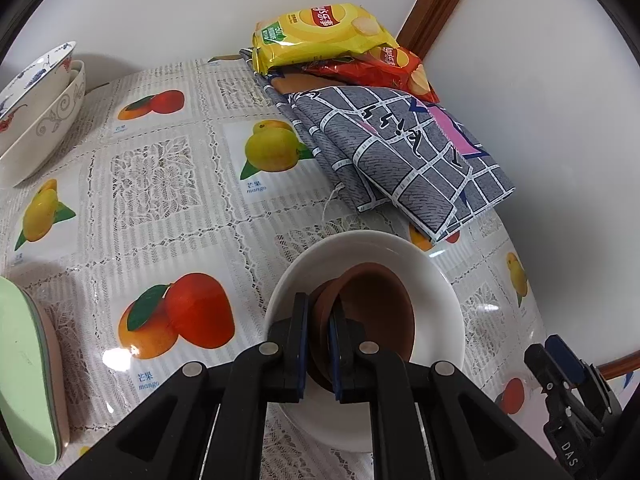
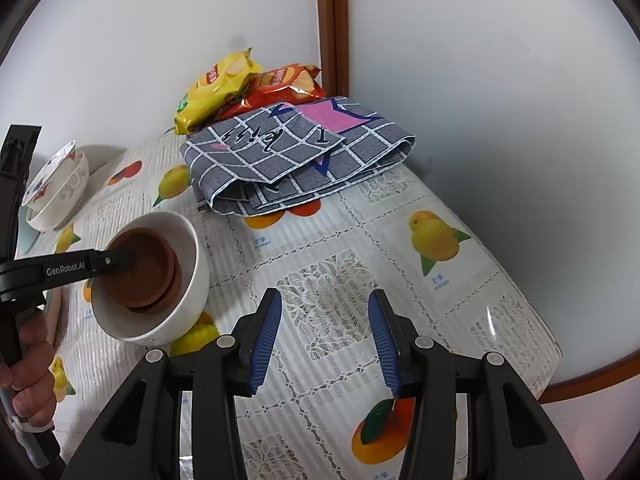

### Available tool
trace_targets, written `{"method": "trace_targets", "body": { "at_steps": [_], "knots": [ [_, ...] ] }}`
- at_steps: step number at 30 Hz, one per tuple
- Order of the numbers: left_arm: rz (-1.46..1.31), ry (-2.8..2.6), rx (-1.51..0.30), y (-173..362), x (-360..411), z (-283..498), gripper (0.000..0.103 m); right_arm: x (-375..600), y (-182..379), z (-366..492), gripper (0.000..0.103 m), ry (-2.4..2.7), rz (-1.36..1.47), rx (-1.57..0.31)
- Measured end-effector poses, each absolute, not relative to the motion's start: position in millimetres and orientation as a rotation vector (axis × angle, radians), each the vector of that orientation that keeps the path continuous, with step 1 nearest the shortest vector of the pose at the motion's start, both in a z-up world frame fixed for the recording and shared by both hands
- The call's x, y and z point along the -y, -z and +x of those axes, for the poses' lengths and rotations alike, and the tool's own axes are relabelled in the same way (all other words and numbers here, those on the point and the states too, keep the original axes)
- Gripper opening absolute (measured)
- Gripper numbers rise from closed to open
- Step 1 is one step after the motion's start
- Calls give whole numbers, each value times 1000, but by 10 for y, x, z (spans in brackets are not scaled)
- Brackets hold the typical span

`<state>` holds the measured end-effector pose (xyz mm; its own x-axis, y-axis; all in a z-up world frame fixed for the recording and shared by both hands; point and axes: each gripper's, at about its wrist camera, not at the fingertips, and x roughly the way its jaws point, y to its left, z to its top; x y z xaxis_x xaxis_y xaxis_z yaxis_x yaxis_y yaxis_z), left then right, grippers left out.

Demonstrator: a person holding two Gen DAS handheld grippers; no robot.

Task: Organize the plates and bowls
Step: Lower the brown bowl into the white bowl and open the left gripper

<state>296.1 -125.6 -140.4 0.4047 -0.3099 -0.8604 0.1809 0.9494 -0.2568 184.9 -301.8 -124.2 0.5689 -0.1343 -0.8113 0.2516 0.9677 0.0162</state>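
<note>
Brown dishes (image 1: 368, 304), two small round ones that looked like clay, sat nested inside a white bowl (image 1: 436, 276) at the lower middle of the left wrist frame. The left gripper (image 1: 319, 344) was pinched narrow on the rim of a brown dish, one finger inside it and one outside. In the right wrist frame the same white bowl (image 2: 192, 272) sat at the middle left, smooth and shiny, with the brown dishes (image 2: 144, 268) dull and matte inside it.

The right gripper (image 2: 325, 344) hung wide with nothing in it, over a bare part of the surface (image 2: 460, 320), just beside the white bowl. Its blue pads (image 2: 267, 344) were ribbed.

Two more bowls (image 1: 40, 108) were stacked at the upper left of the left wrist frame, a painted one inside a cream one with grey swirls. A pale green plate (image 1: 24, 364) showed at the lower left edge, with what looked like a pinkish one under it.

I think the sorting was well along, since like pieces were already in piles. The brown dishes probably needed letting go, or moving to their own spot.

Farther back lay a folded grey checked cloth (image 1: 400, 160), soft and thick, with a yellow chip bag (image 1: 320, 32) and a red chip bag (image 1: 388, 72) behind it. The surface had a glossy plastic cover with mango pictures and lace patterns.
</note>
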Motion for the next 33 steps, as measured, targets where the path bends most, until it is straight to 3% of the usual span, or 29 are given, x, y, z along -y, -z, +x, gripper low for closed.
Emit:
{"method": "trace_targets", "body": {
  "at_steps": [21, 27, 33],
  "knots": [
    [-115, 347, -1116, 1410, 1286, 2891, 12, 2913, 1237, 1835, 45, 212, 122, -963],
    [-95, 363, -1128, 1393, 1300, 2835, 18, 2858, 1177, 1810, 45, 204, 116, -958],
    [-75, 377, -1122, 1295, 1300, 2714, 33, 2767, 1096, 1730, 47, 186, 109, -940]
  ]
}}
